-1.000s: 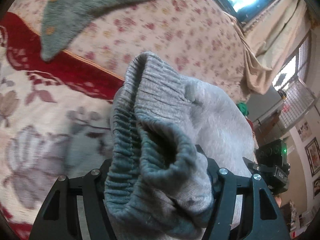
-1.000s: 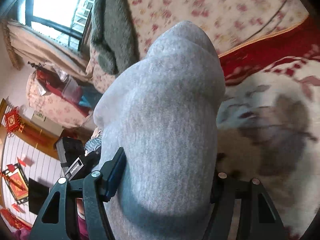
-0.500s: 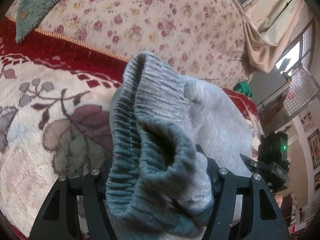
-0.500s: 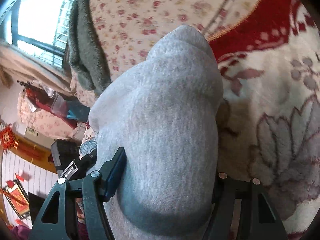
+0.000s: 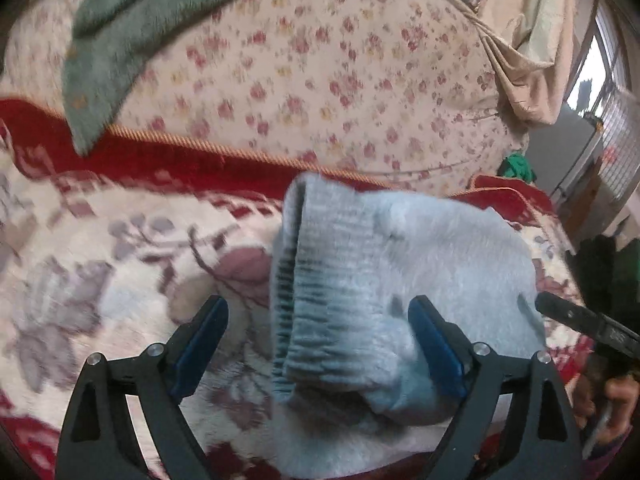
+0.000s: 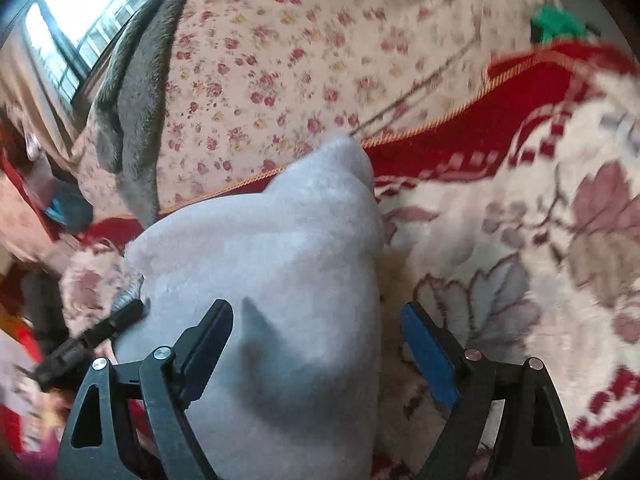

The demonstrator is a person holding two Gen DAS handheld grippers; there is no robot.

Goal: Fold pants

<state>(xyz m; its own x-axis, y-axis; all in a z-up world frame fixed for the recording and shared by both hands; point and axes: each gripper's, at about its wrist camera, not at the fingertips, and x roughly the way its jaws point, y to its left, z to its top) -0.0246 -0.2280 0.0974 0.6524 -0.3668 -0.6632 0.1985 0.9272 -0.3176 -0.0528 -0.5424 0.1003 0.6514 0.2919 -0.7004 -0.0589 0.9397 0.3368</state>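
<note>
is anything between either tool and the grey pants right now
Nothing visible. The grey pants lie bunched directly between the fingers of the left tool, and their other end sits between those of the right tool. Both tools' jaws are opening, pads no longer pressing the cloth. Only the floral blanket lies underneath.

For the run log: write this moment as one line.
task: fold pants | left gripper: jaws opening, waistband between, pads clear | right gripper: jaws opening, grey pants between | surface: floral blanket
</note>
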